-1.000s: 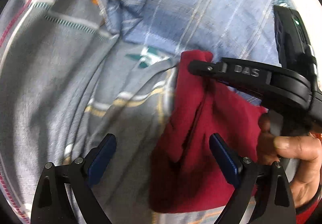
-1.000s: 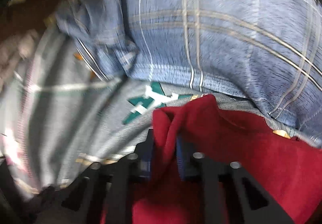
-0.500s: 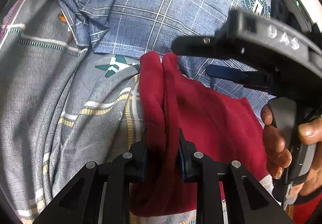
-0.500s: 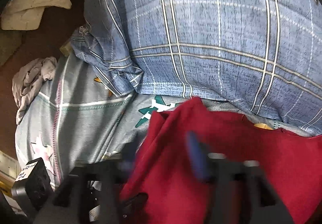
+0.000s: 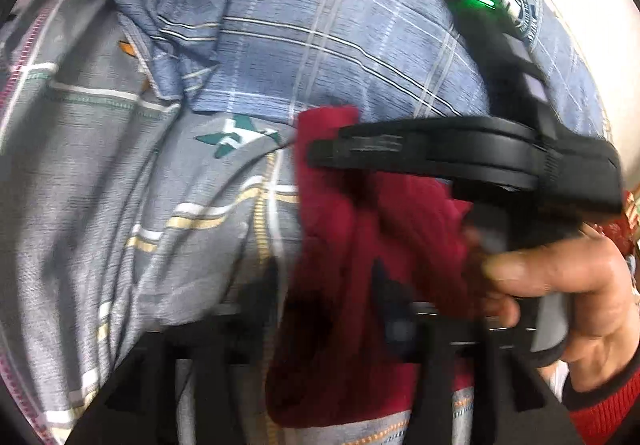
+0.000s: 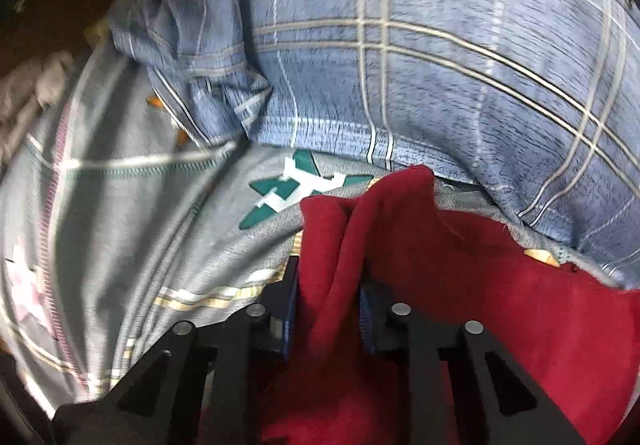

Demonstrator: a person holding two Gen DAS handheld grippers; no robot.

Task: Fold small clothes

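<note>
Left wrist view first: the left gripper (image 5: 328,309) is badly smeared, its jaws are opening, and the red cloth (image 5: 360,245) is seen hanging between them; whether the pads press on it can't be told. Just beside it, the right gripper (image 5: 320,153) is held by a hand (image 5: 560,285) in a red cuff, its raised lettering too blurred to be read. In the right wrist view the right gripper's jaws are closing, a bunched fold of the cloth being pinched. The cloth is laid on a grey bedsheet (image 6: 132,229) with a teal-and-white print, open to the left. Farther off, a blue plaid pillow (image 6: 440,65) is butted against the cloth's edge; a round emblem (image 5: 508,1) is stamped on it, unreadable.
</note>
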